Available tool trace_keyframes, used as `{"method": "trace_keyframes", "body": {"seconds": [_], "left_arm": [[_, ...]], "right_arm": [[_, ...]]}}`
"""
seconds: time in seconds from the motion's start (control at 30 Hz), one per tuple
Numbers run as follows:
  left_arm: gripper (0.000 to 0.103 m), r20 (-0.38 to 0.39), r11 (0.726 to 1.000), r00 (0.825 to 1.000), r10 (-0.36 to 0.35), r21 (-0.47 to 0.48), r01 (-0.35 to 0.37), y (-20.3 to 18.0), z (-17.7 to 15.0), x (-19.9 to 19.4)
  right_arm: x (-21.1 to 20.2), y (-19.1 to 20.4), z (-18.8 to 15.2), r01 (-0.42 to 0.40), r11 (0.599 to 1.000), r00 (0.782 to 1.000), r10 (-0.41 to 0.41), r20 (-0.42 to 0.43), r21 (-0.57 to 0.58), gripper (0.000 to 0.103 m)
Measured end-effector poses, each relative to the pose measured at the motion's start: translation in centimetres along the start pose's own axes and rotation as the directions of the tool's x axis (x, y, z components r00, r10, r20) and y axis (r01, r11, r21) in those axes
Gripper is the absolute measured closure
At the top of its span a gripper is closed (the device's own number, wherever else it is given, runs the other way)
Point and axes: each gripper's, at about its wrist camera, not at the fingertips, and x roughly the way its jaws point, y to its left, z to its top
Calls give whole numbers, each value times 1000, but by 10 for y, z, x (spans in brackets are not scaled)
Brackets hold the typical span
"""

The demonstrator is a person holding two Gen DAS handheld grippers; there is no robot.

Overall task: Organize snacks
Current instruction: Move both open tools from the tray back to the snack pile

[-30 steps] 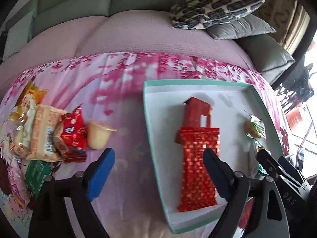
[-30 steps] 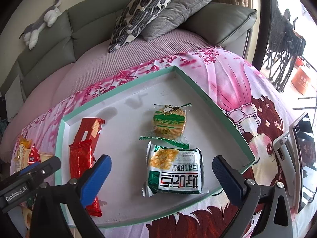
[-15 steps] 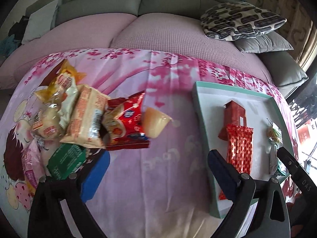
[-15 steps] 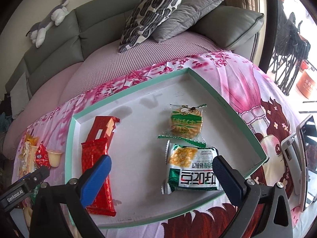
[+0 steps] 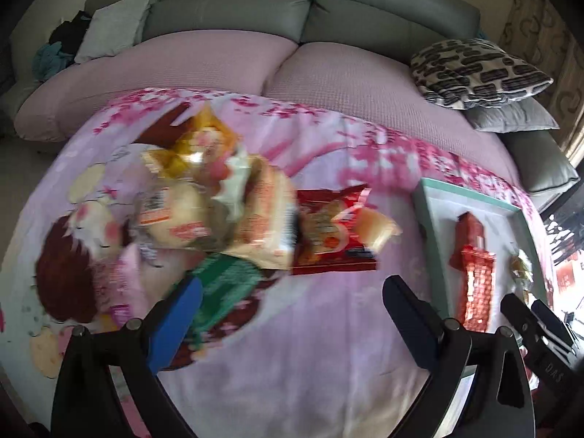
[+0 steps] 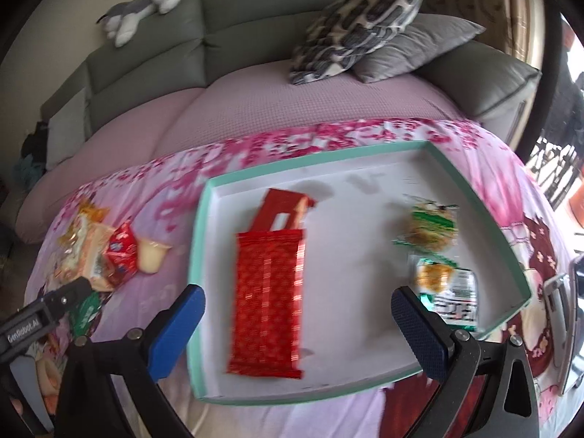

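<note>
A heap of loose snacks (image 5: 219,211) lies on the pink cloth: a tan packet, a red bag (image 5: 328,233), a green packet (image 5: 226,284) and a yellow jelly cup (image 5: 379,226). My left gripper (image 5: 292,310) hangs open just short of the heap, nothing between its fingers. The teal-rimmed white tray (image 6: 204,219) holds a long red wafer pack (image 6: 266,303), a red box (image 6: 281,211) and two green-and-white packets (image 6: 434,226). My right gripper (image 6: 297,314) is open above the tray's near part, over the red wafer pack.
A grey-green sofa with pink seat covers (image 5: 292,69) runs behind the cloth. Patterned and grey cushions (image 6: 361,25) lie at its right end, a plush toy (image 6: 142,3) on its back. A phone (image 6: 569,328) lies right of the tray.
Both views have swung left. The snack heap has come from the left edge to the middle of the left wrist view, and the tray has slid right. The red wafer pack now sits between the right fingers.
</note>
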Motion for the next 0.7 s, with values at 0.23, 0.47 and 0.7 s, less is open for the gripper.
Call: {"method": "trace_keyframes", "body": {"seconds": [0.23,0.47,0.7], "left_arm": [[4,-5,996,997,71,-55,-71,52,1,-14],[4,-35,981,990,138,-135,-142,100,1,-11],[4,-82,966,985,154,-197,-167,132,-2,5]], "right_arm": [[4,49,-16,-74,993,996,71,-47,-88,0],[7,90,-33,-109,982,992,97,-82,-156,0],[16,123,-45,-133,971,987,110,-121,-200,5]]}}
